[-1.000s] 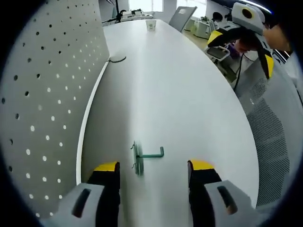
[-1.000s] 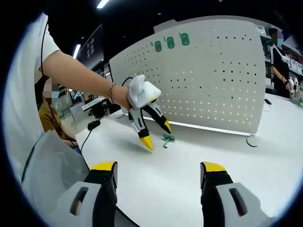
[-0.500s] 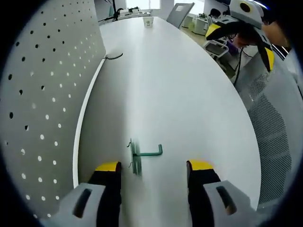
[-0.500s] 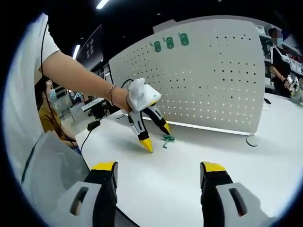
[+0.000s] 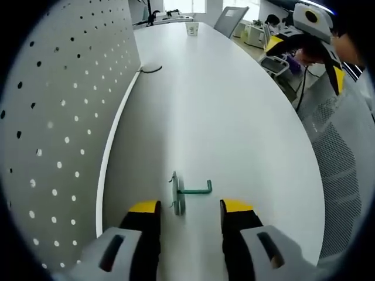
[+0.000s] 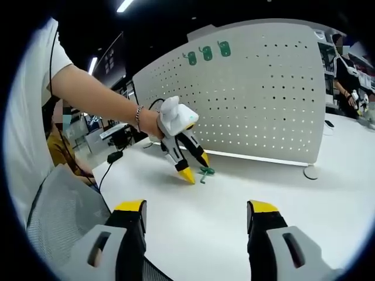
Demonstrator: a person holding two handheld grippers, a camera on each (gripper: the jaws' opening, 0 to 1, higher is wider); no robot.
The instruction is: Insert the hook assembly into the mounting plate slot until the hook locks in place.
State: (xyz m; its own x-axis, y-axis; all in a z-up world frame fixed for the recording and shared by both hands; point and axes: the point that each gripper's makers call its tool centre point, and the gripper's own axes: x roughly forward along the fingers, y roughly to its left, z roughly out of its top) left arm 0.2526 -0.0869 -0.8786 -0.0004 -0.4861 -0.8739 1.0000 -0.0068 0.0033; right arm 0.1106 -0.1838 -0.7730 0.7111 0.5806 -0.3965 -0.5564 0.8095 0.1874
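Observation:
A green hook with a flat base plate lies on the white table, just ahead of my left gripper. Its yellow-tipped jaws stand open, partly narrowed, on either side of the hook's line. The white pegboard stands upright along the left. In the right gripper view, my left gripper, held by a person's hand, points down at the hook before the pegboard. My right gripper hovers open and holds nothing, well back from the hook; it also appears far off.
Three green hooks hang near the pegboard's top. A paper cup and a dark cable sit at the table's far end. Mesh chairs line the table edge. The pegboard's round foot rests on the table.
My left gripper's jaws have drawn closer together, and in the right gripper view its tips have come nearer to the hook. The right gripper has stayed where it was.

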